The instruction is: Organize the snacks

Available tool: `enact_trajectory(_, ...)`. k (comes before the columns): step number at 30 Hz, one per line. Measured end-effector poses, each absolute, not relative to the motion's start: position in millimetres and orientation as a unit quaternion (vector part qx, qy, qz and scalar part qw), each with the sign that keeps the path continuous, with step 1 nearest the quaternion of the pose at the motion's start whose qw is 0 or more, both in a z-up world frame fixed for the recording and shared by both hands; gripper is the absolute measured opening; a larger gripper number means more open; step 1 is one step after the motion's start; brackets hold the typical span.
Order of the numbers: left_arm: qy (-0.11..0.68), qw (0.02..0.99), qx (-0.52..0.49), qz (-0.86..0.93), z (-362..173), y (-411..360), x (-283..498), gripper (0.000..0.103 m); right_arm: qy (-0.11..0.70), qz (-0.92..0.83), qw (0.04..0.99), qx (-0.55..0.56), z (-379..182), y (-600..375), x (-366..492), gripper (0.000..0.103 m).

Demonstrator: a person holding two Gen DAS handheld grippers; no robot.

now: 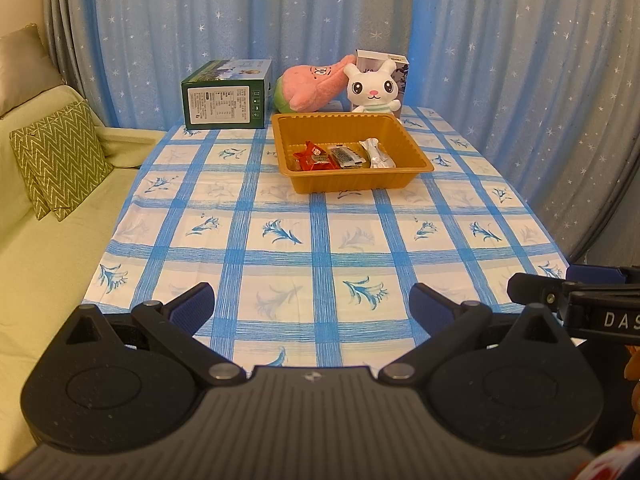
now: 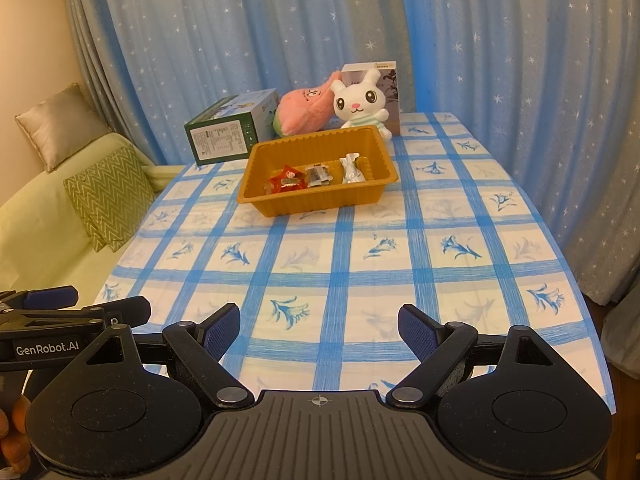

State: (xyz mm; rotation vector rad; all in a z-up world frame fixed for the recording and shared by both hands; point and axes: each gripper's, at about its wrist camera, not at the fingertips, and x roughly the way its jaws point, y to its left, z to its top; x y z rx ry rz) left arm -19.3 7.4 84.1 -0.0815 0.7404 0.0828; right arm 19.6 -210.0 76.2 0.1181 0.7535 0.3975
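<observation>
An orange plastic tray (image 1: 358, 184) (image 2: 320, 202) stands at the far middle of the table. Inside it lie a red snack packet (image 1: 313, 157) (image 2: 287, 179), a dark clear-wrapped snack (image 1: 346, 156) (image 2: 318, 175) and a white wrapped snack (image 1: 376, 153) (image 2: 352, 169). My left gripper (image 1: 312, 306) hovers open over the near table edge, nothing between its blue pads. My right gripper (image 2: 319, 330) is open too, empty, at the near edge. Each gripper shows at the side of the other's view.
At the table's far end stand a green box (image 1: 224, 98) (image 2: 228, 136), a pink plush (image 1: 312, 88) (image 2: 306, 114), a white rabbit plush (image 1: 374, 88) (image 2: 360, 104) and a white box behind it. A sofa with a zigzag cushion (image 1: 60, 156) (image 2: 108, 194) lies left. Blue curtains hang behind.
</observation>
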Motion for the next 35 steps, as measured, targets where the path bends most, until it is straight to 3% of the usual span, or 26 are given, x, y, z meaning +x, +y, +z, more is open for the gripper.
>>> enact_trajectory(35,0.354,0.934,-0.038,0.037,85.1,3.0,-19.9,0.103,0.366,0.192,0.909,0.059,75.5,-210.3,19.9,0.086)
